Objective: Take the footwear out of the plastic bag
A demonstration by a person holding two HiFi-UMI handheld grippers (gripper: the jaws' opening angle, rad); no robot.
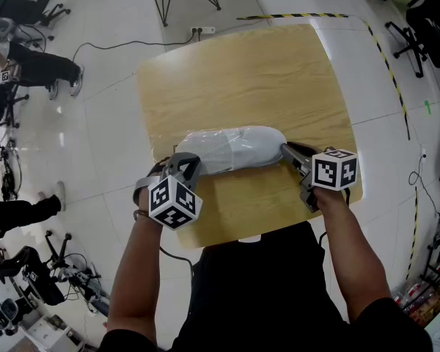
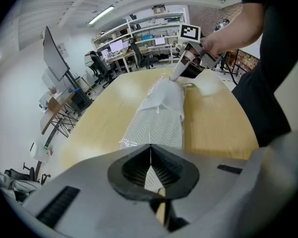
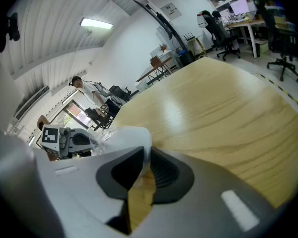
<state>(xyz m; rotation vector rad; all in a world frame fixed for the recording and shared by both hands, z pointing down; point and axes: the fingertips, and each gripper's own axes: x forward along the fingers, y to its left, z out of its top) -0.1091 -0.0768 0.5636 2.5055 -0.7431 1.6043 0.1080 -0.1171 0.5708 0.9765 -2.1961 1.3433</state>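
Observation:
A white shoe [image 1: 231, 149] wrapped in a clear plastic bag lies across the near half of the wooden table [image 1: 279, 72]. My left gripper [image 1: 182, 169] is at the bag's left end, jaws closed tight with thin bag film pinched between them. In the left gripper view [image 2: 150, 150] the shoe's ribbed white sole [image 2: 159, 118] runs away toward the right gripper [image 2: 178, 76]. My right gripper [image 1: 288, 151] is shut on the shoe's right end. In the right gripper view [image 3: 144, 157] the white shoe end [image 3: 126, 138] sits between the pads.
The table's front edge [image 1: 279, 229] lies just under both grippers. A power strip [image 1: 203, 29] and yellow-black floor tape [image 1: 293, 15] lie beyond the table. Office chairs [image 1: 411, 28] and seated people [image 1: 37, 68] are around the room's sides.

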